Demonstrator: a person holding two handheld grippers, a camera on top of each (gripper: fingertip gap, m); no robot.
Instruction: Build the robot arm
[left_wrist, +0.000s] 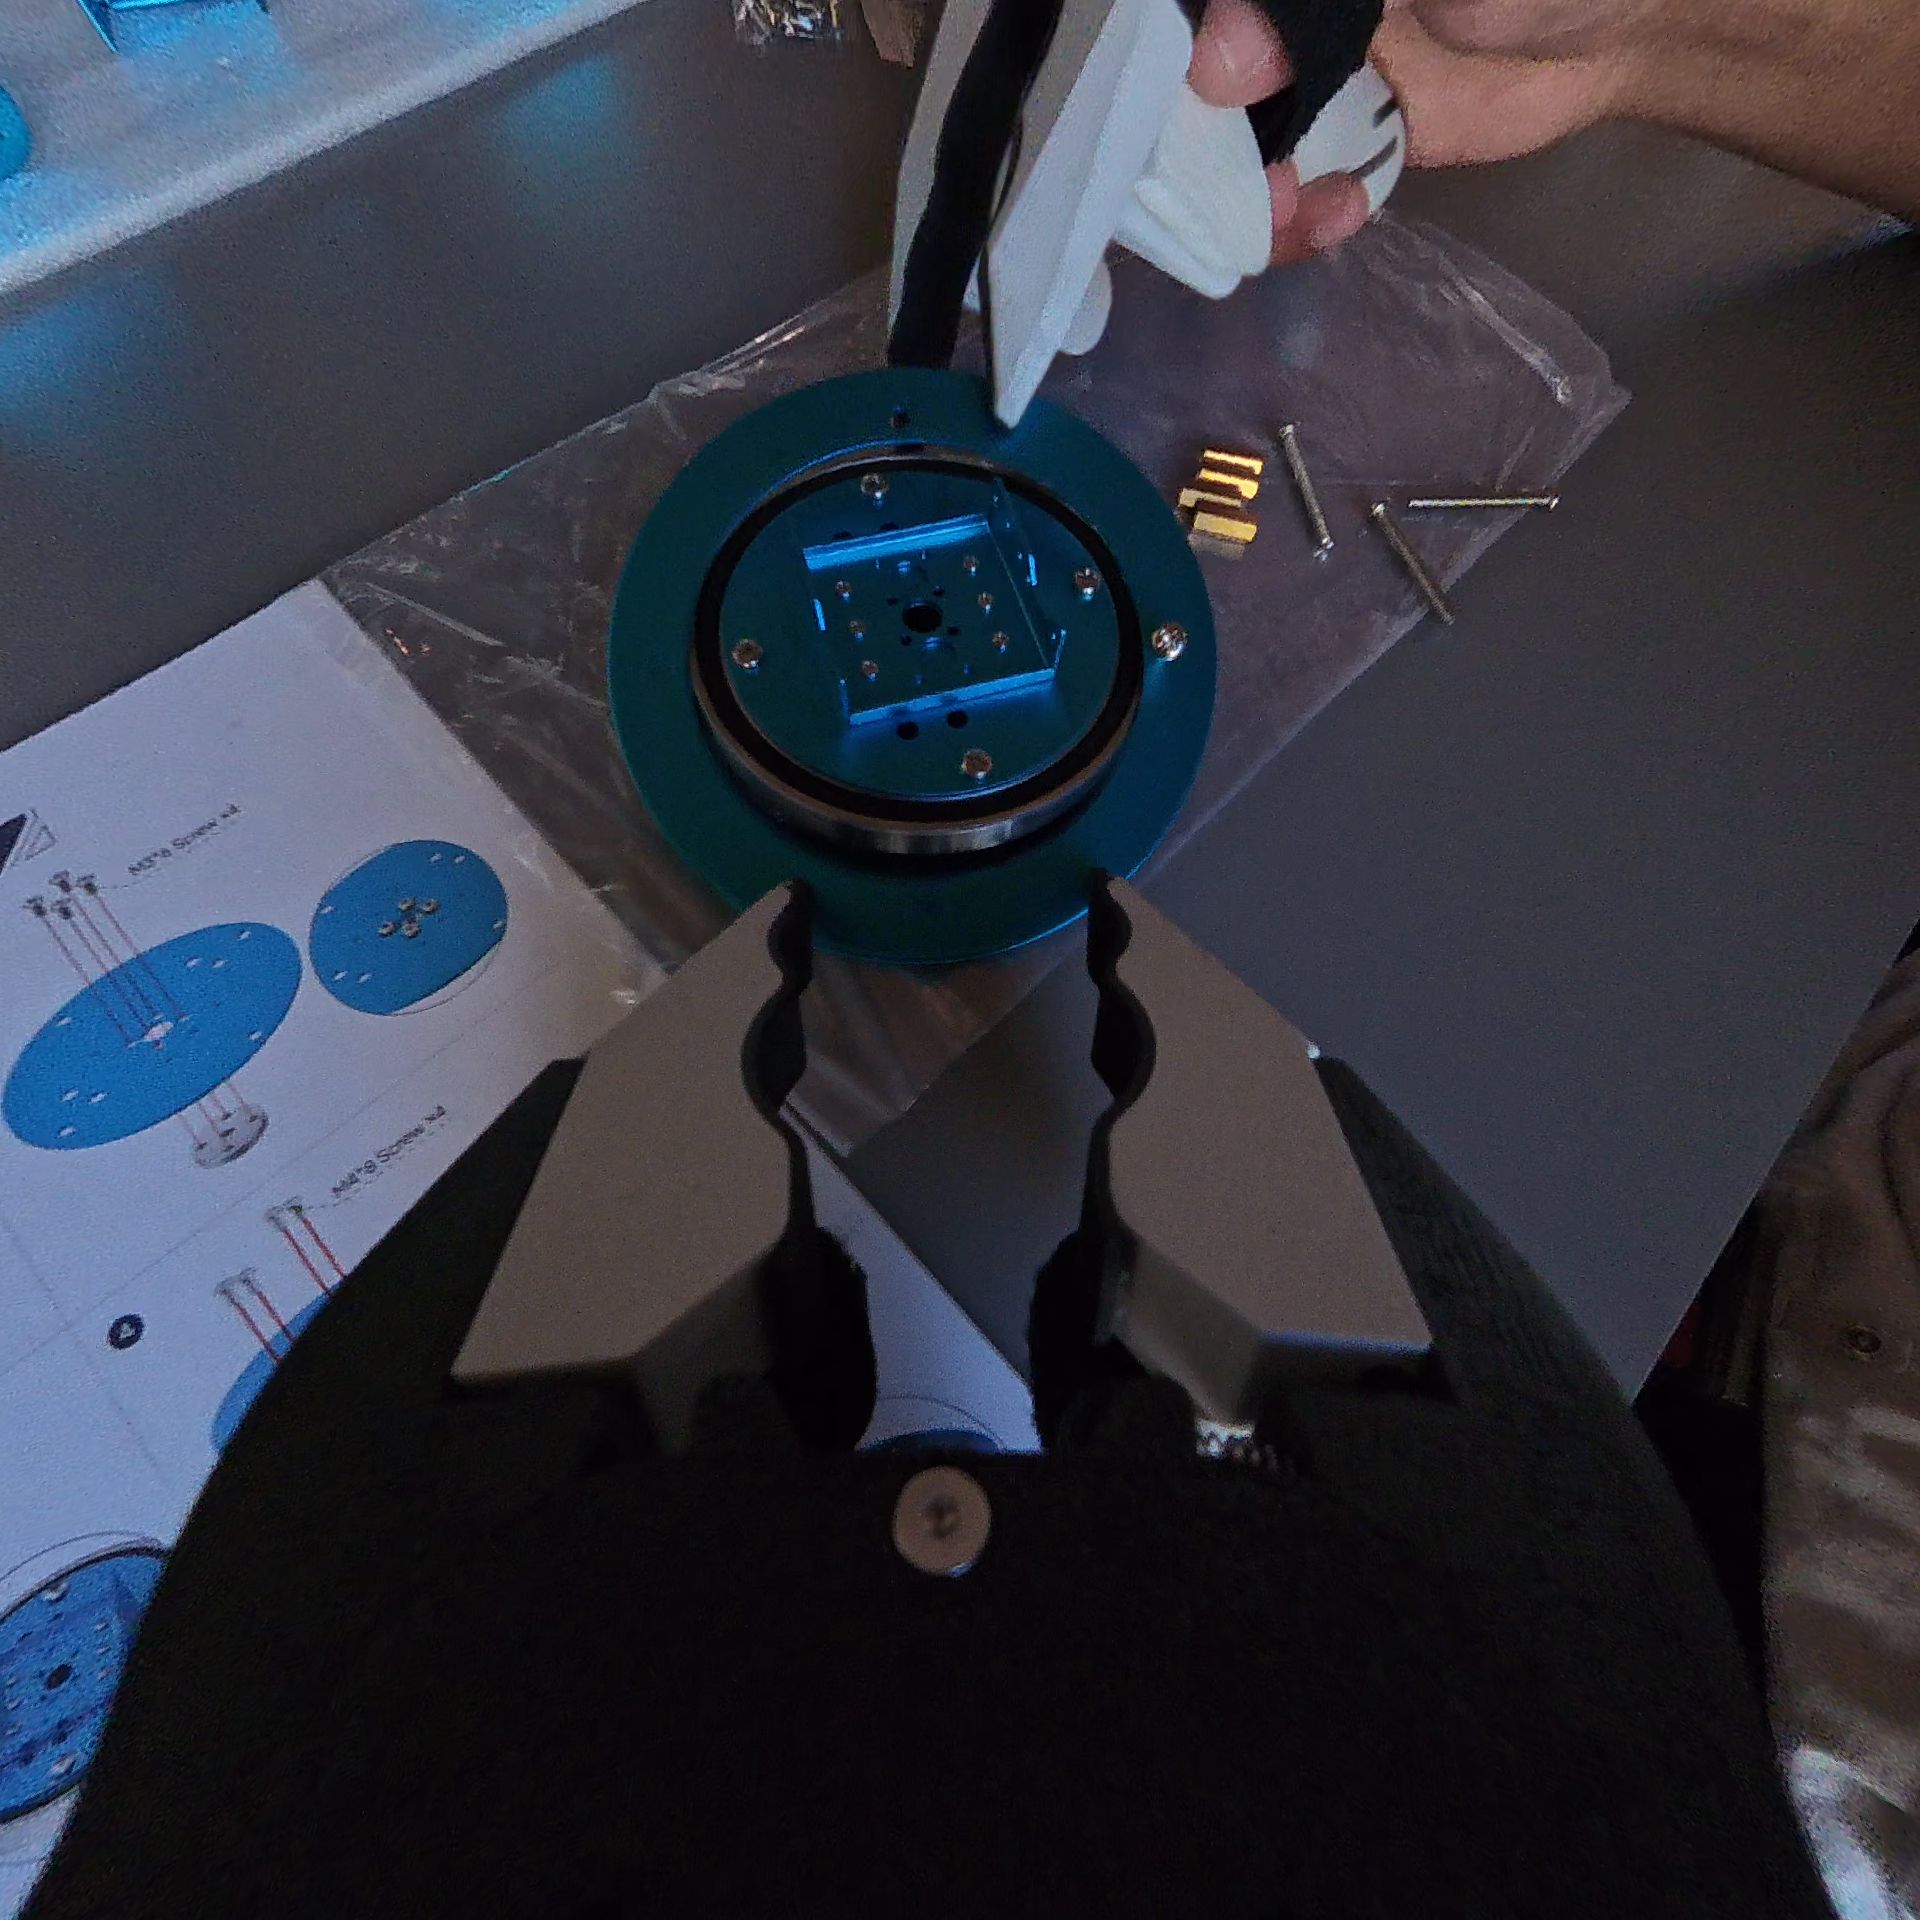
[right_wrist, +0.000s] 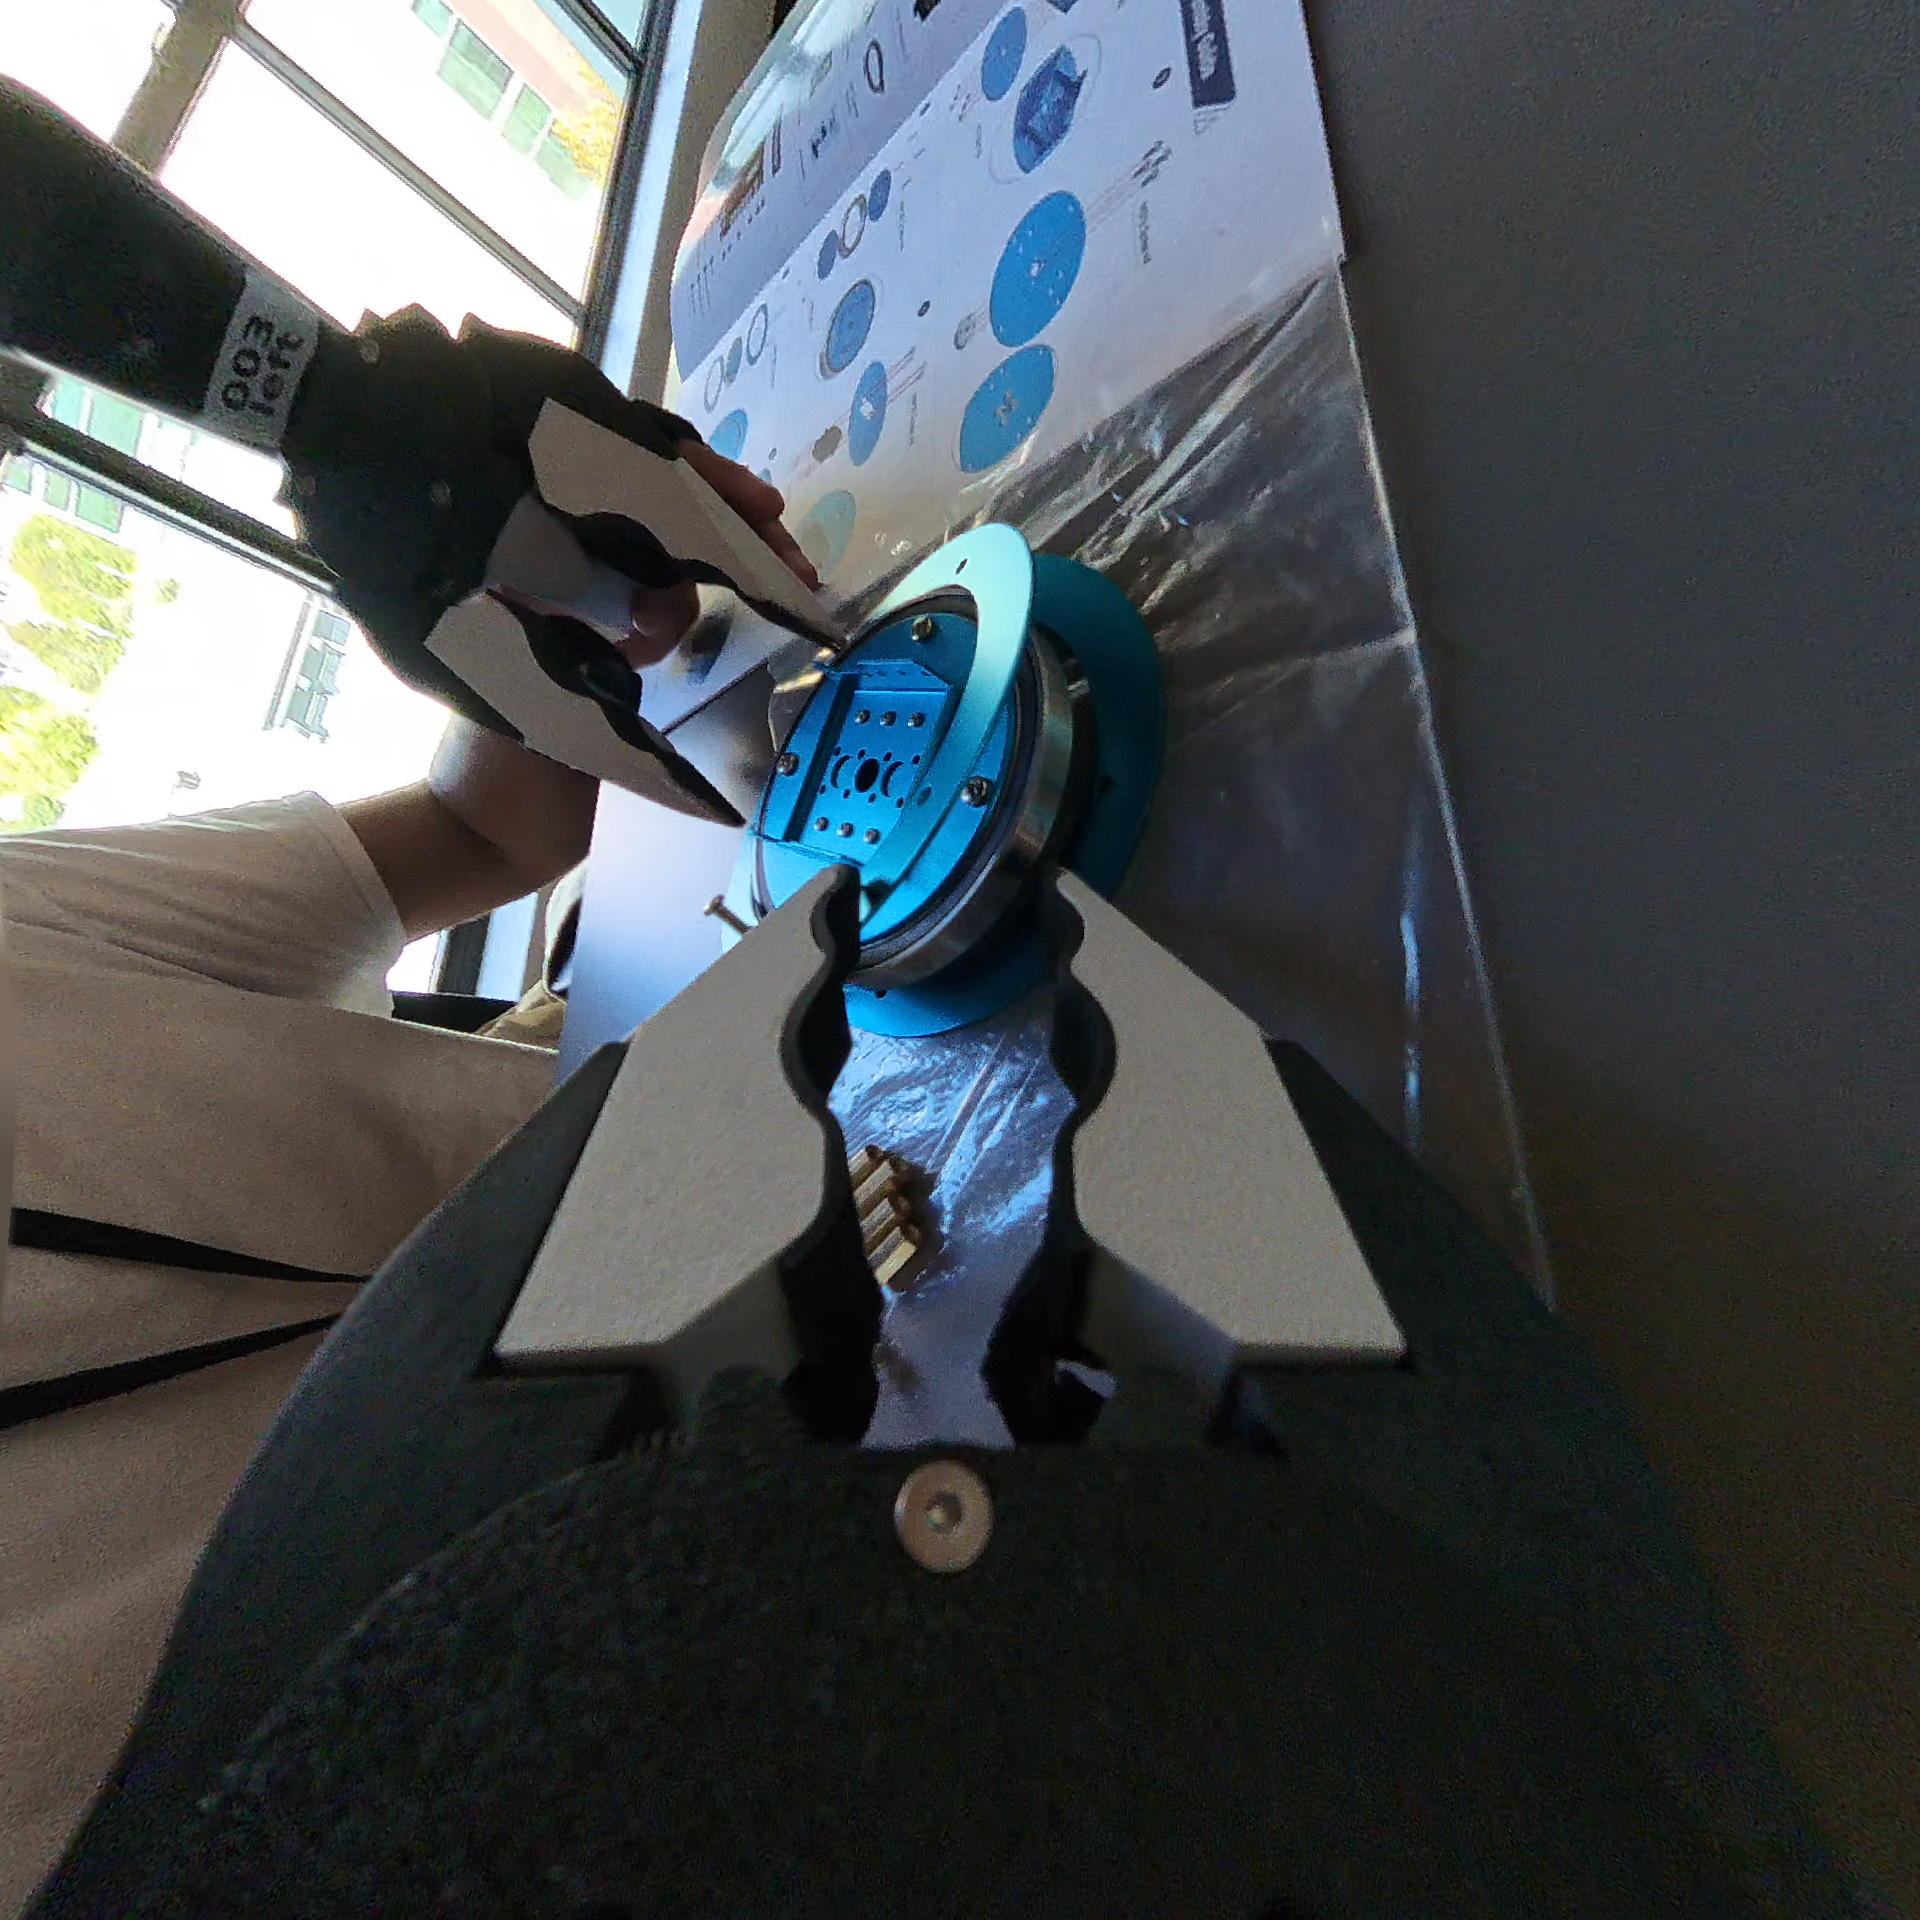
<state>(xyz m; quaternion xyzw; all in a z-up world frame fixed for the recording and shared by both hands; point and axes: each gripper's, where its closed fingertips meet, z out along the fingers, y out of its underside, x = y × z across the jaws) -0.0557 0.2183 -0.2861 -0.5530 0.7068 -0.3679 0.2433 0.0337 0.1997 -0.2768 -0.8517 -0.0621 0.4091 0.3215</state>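
A round blue metal assembly (left_wrist: 914, 665) lies on a clear plastic bag (left_wrist: 1403, 343): a wide teal base disc, a steel bearing ring, and an inner blue plate with a square bracket and small screws. My left gripper (left_wrist: 945, 899) is open and empty, its tips just at the disc's near rim. My right gripper (left_wrist: 977, 384) comes down at the far rim, one white fingertip (left_wrist: 1010, 410) touching the disc. In the right wrist view my right gripper (right_wrist: 956, 904) stands open astride the assembly's (right_wrist: 883, 769) edge, where a pale blue ring (right_wrist: 1013, 634) sits tilted on the bearing. The left gripper (right_wrist: 790, 727) is open opposite.
Brass standoffs (left_wrist: 1221, 499) and three long screws (left_wrist: 1304, 488) lie on the bag right of the disc; the standoffs also show between my right fingers (right_wrist: 888, 1216). A printed instruction sheet (left_wrist: 208, 935) lies left on the grey table (left_wrist: 1558, 831). A person's hand (left_wrist: 1558, 83) and torso (right_wrist: 208, 1039) are close. Tip to tip, the grippers are about 10 cm apart.
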